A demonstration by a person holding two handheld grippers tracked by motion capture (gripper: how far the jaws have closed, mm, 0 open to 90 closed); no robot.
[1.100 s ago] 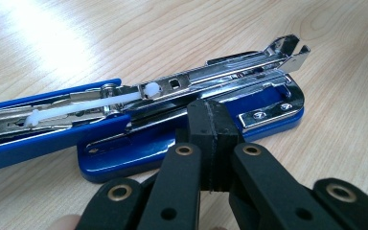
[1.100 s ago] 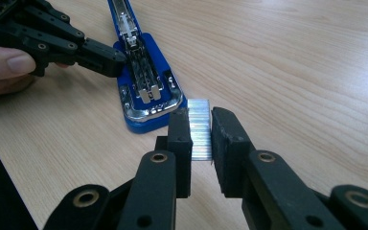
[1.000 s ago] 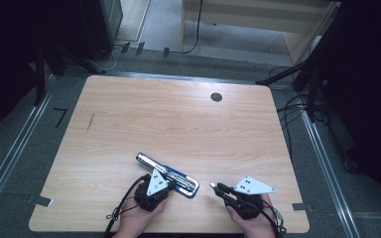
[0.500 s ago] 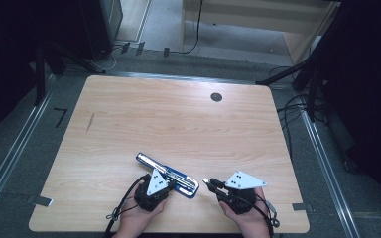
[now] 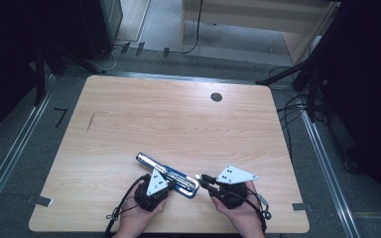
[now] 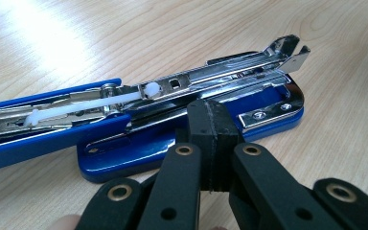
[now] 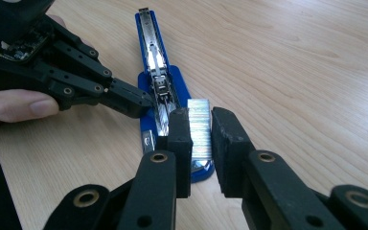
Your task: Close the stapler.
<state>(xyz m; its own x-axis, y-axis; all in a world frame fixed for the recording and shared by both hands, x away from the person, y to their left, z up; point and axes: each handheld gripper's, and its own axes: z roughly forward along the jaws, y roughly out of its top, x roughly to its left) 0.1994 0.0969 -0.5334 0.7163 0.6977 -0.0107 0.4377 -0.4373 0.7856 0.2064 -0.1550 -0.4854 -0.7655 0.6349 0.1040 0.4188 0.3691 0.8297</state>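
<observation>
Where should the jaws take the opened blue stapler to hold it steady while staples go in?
Grip the blue stapler by its flat base, on the long edge near the hinge, coming in low from the person's side. The base lies flat on the table, its open magazine channel faces up, and the strip of staples approaches from the front end.

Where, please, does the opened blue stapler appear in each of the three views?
High view: the blue stapler lies near the table's near edge, between the two grippers.
Left gripper view: it stretches from the left edge to right of centre, just beyond the shut fingers.
Right gripper view: it runs from top centre down to the fingers, which hold a strip of staples.
Shared landmark: the stapler's shiny metal staple channel.
</observation>
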